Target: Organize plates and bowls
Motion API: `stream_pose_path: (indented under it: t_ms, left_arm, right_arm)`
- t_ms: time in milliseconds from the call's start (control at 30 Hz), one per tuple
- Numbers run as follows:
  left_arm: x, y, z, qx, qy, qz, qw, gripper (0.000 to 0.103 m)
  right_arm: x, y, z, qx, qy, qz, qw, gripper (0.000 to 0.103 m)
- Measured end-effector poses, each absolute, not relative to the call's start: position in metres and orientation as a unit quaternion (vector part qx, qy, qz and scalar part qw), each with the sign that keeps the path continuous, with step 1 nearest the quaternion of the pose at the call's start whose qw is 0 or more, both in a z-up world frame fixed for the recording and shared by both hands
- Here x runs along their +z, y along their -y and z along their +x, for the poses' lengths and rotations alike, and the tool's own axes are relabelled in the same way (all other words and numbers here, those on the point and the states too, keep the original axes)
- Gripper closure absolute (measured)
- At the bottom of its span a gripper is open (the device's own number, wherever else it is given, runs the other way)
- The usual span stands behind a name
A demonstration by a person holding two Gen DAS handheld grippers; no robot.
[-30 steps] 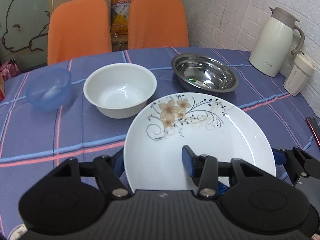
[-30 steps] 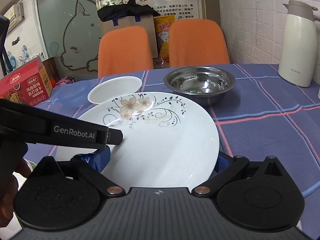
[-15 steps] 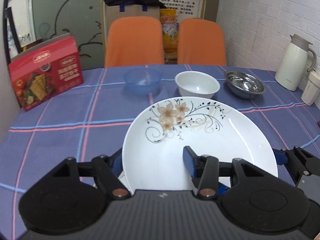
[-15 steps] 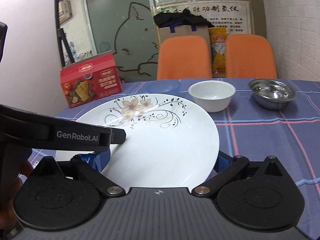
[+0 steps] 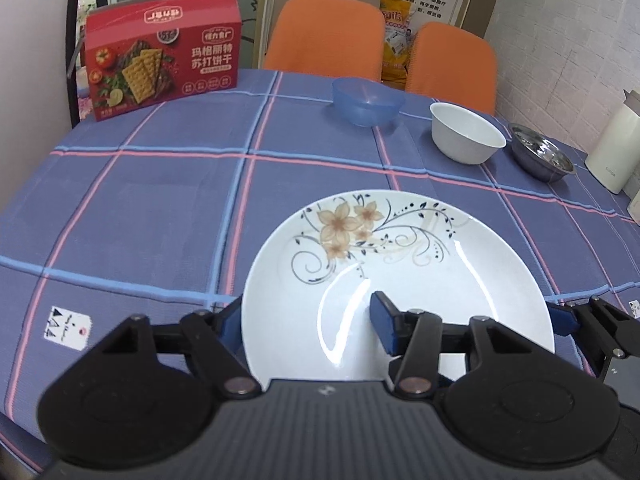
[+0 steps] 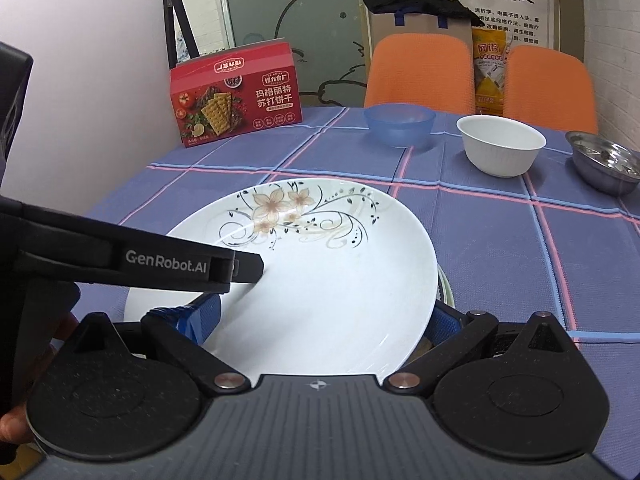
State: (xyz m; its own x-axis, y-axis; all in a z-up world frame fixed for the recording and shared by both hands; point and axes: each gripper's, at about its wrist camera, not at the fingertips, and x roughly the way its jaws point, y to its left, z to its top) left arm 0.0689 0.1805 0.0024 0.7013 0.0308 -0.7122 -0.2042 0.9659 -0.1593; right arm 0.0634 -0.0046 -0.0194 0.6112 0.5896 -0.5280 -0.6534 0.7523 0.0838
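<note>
A white plate with a brown flower pattern [image 5: 400, 264] is held low over the checked tablecloth [image 5: 160, 200], near the front. My left gripper [image 5: 307, 320] is shut on its left rim, one blue pad on the dish and one outside it. My right gripper [image 6: 322, 316] is shut on the same plate [image 6: 320, 264] from the right; its finger [image 5: 562, 318] shows at the plate's right edge. A sliver of another pale rim [image 6: 445, 292] shows under the plate. A blue bowl [image 5: 368, 102], a white bowl [image 5: 466, 138] and a steel bowl [image 5: 540, 156] stand in a row at the far right.
A red cracker box [image 5: 164, 56] stands at the table's far left. A cream thermos jug [image 5: 612, 148] is at the right edge. Two orange chairs [image 5: 324, 36] are behind the table. A small white label [image 5: 66, 326] lies front left. A hand [image 6: 16, 420] holds the left gripper.
Both grippers have carried the plate together away from the bowls, to the left and toward the table's front. The bowls now lie far off to the right. The grip looks unchanged.
</note>
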Motion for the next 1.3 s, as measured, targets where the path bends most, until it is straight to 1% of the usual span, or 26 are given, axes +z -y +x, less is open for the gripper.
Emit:
stream_pose_path:
  t_ms: [133, 300, 500, 633, 733, 867, 933, 967, 1033, 1300]
  left_arm:
    - [0.001, -0.179, 0.068, 0.054, -0.375, -0.109, 0.919, 0.046]
    - [0.003, -0.184, 0.068, 0.050, -0.371, -0.122, 0.919, 0.043]
    - [0.014, -0.179, 0.066, 0.047, -0.351, -0.112, 0.929, 0.040]
    - [0.019, -0.174, 0.066, 0.043, -0.344, -0.107, 0.932, 0.038]
    - [0.020, -0.171, 0.065, 0.042, -0.342, -0.104, 0.933, 0.038]
    - [0.023, -0.167, 0.065, 0.040, -0.340, -0.102, 0.934, 0.036]
    - [0.025, -0.163, 0.066, 0.038, -0.339, -0.099, 0.935, 0.035]
    - [0.025, -0.161, 0.067, 0.037, -0.338, -0.098, 0.935, 0.032]
    - [0.027, -0.156, 0.071, 0.033, -0.337, -0.096, 0.936, 0.032]
    - [0.035, -0.123, 0.095, 0.011, -0.339, -0.083, 0.937, 0.031]
  right_arm:
    - [-0.018, 0.006, 0.064, 0.345, -0.275, -0.053, 0.896, 0.012]
    - [-0.018, 0.000, 0.058, 0.336, -0.267, -0.083, 0.899, 0.014]
    - [-0.021, -0.007, 0.051, 0.305, -0.247, -0.152, 0.907, 0.013]
    - [-0.021, 0.009, 0.063, 0.313, -0.271, -0.107, 0.904, 0.014]
    - [-0.016, 0.019, 0.064, 0.314, -0.261, -0.083, 0.909, 0.014]
    - [-0.013, 0.037, 0.073, 0.321, -0.268, -0.029, 0.908, 0.014]
    - [-0.014, 0.049, 0.079, 0.322, -0.277, 0.003, 0.905, 0.014]
    - [-0.014, 0.057, 0.083, 0.318, -0.282, 0.022, 0.905, 0.014]
    - [-0.013, 0.072, 0.090, 0.304, -0.287, 0.051, 0.907, 0.014]
    - [-0.011, 0.127, 0.106, 0.244, -0.282, 0.097, 0.923, 0.014]
